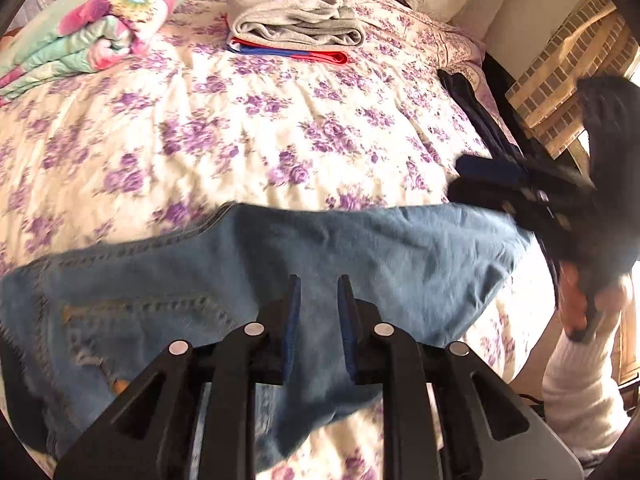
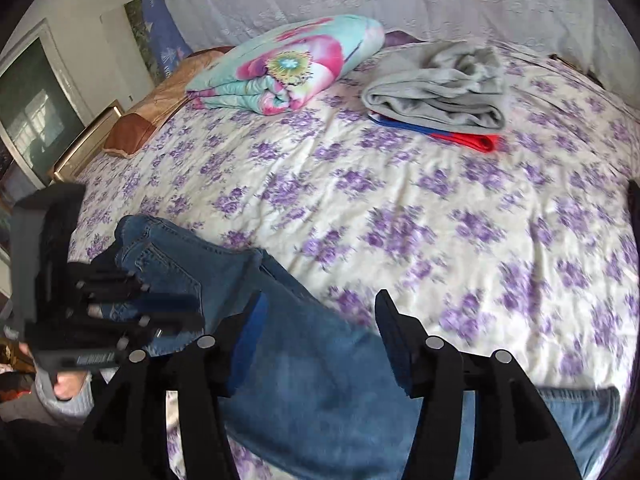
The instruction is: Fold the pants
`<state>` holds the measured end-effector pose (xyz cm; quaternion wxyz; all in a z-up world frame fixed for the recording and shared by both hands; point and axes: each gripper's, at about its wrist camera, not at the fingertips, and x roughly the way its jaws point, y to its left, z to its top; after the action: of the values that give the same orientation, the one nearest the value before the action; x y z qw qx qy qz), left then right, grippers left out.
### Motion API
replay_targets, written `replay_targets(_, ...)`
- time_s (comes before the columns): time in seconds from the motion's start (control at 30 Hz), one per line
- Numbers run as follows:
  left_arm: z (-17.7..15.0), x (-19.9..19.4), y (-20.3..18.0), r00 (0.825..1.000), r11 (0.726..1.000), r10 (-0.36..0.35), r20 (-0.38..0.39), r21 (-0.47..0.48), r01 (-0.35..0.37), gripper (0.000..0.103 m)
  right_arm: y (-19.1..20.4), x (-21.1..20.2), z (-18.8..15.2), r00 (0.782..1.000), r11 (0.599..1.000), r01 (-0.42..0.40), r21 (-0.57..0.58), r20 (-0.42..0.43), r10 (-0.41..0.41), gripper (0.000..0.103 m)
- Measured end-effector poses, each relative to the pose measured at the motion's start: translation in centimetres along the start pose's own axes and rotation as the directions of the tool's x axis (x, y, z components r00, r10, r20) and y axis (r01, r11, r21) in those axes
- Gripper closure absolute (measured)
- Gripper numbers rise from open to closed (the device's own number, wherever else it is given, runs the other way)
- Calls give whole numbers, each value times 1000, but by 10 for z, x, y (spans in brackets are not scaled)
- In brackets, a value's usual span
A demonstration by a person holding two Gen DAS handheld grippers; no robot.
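Left wrist: blue jeans lie creased on bed w/ both grippers' fingers released.

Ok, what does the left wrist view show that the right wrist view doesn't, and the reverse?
Only the left wrist view shows the brick wall and the dark garment at the bed's right edge.

Only the right wrist view shows the brown pillow and the mirror.

Both show the jeans on the floral bedspread, the flowered blanket and the grey garment atop red-and-blue fabric. Each shows the other gripper.
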<state>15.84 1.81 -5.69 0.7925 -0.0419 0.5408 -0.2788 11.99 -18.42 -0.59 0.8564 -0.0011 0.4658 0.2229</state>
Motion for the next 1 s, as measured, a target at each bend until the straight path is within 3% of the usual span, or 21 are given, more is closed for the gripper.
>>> replay_targets(0.07, 17, 36, 3, 998, 999, -25, -60, -24, 24, 86, -11, -15, -34, 1000, 999, 26, 41, -15, -25, 85)
replay_targets(0.13, 25, 71, 8, 993, 999, 13, -116, -39, -18, 88, -15, -22, -64, 999, 995, 47, 87, -20, -46, 84)
replay_targets(0.23, 26, 74, 10, 995, 999, 2, -103, -35, -5, 88, -14, -21, -91, 996, 987, 89, 132, -13, -89, 84)
replay_targets(0.37, 20, 73, 11, 996, 1000, 0, -91, -25, -2, 90, -13, 1, -97, 998, 982, 56, 180, -1, -57, 84)
replay_targets(0.47, 14, 69, 10, 996, 1000, 14, -85, -2, -14, 90, -15, 44, -114, 991, 972, 57, 227, -128, -28, 83)
replay_targets(0.57, 9, 63, 10, 996, 1000, 22, -86, 16, -21, 91, -8, 38, -124, 995, 975, 65, 212, -88, -47, 83)
replay_targets(0.67, 0, 50, 1, 995, 998, 42, -87, 42, -39, 91, -14, 4, -128, 999, 965, -24, 261, -19, 30, 84)
replay_targets(0.73, -8, 40, -10, 996, 997, 9, -85, 72, -3, 91, -21, -29, -126, 995, 964, 53, 262, 70, -74, 83)
replay_targets(0.8, -16, 36, -24, 996, 995, -20, -85, 96, 28, 91, -35, -45, -123, 982, 949, 132, 286, 92, -164, 82)
replay_targets(0.9, -27, 42, -43, 992, 991, -41, -116, 121, 56, 91, -59, -37, -121, 984, 931, 138, 339, 58, -167, 83)
replay_targets(1.0, -38, 52, -56, 990, 989, -17, -141, 142, 38, 91, -74, -23, -131, 988, 913, 141, 383, 8, -156, 82)
